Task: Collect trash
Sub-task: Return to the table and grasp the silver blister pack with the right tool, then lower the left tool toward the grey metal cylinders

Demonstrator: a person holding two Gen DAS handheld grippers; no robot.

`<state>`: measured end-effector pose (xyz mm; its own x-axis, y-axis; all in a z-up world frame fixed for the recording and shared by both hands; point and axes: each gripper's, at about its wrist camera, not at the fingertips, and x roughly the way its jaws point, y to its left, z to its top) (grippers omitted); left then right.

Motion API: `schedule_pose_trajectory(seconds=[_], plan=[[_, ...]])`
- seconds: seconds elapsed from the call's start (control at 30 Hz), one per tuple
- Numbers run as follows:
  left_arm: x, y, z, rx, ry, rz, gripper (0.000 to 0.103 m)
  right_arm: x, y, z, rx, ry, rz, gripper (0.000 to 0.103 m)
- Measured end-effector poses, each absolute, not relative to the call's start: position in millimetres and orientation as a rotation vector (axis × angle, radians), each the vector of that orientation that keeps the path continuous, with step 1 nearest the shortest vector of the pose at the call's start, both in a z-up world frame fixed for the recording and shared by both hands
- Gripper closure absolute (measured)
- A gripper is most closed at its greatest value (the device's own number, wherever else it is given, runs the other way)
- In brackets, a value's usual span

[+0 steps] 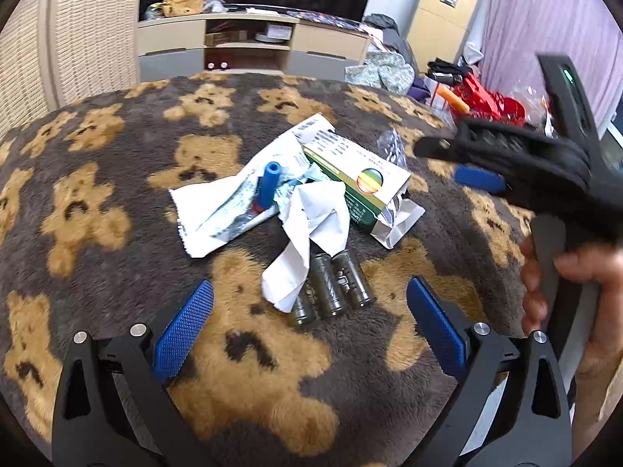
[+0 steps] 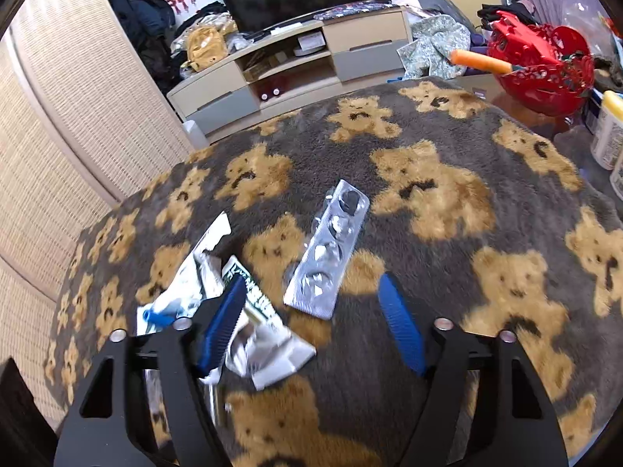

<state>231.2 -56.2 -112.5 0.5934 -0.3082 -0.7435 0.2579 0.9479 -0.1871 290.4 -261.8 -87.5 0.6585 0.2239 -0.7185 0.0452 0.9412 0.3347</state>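
Observation:
A pile of trash lies on a bear-patterned blanket (image 1: 97, 210): a white wrapper (image 1: 218, 214) with a blue cap (image 1: 268, 186), crumpled paper (image 1: 311, 233), an opened green-and-white box (image 1: 362, 183) and three dark vials (image 1: 331, 288). My left gripper (image 1: 311, 327) is open, just short of the vials. My right gripper (image 2: 315, 323) is open above the blanket (image 2: 447, 233), with a silver blister pack (image 2: 331, 253) lying just ahead between its fingers and the box (image 2: 257, 311) by its left finger. The right gripper also shows in the left wrist view (image 1: 459, 163).
A red basket (image 2: 545, 62) with an orange-handled tool (image 2: 479, 60) and white bottles (image 2: 607, 132) stand at the blanket's right edge. A TV cabinet (image 2: 292, 66), clothes and a woven screen (image 2: 78, 116) lie beyond.

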Motion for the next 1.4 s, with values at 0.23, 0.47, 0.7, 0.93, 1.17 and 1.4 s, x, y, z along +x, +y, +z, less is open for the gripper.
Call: schedule_pose_trajectory(seconds=[0.23, 0.47, 0.7, 0.93, 1.17, 1.4], plan=[[235, -58, -128, -0.002, 0.906, -0.337, 0.017, 318, -254, -101, 0.333, 0.871, 0.082, 0.038], [243, -62, -138, 0.031, 0.899, -0.388, 0.017, 332, -251, -119, 0.336, 0.914, 0.074, 0.049], [255, -74, -139, 0.030, 0.895, -0.446, 0.021, 337, -253, -127, 0.317, 0.923, 0.063, 0.051], [255, -86, -138, 0.071, 0.884, -0.453, 0.041, 334, -259, -127, 0.285, 0.919, 0.072, 0.065], [244, -89, -139, 0.102, 0.886, -0.492, 0.041, 324, -269, -126, 0.319, 0.918, 0.096, 0.068], [230, -91, -140, 0.129, 0.889, -0.485, 0.039, 312, -268, -127, 0.295, 0.930, 0.107, 0.071]])
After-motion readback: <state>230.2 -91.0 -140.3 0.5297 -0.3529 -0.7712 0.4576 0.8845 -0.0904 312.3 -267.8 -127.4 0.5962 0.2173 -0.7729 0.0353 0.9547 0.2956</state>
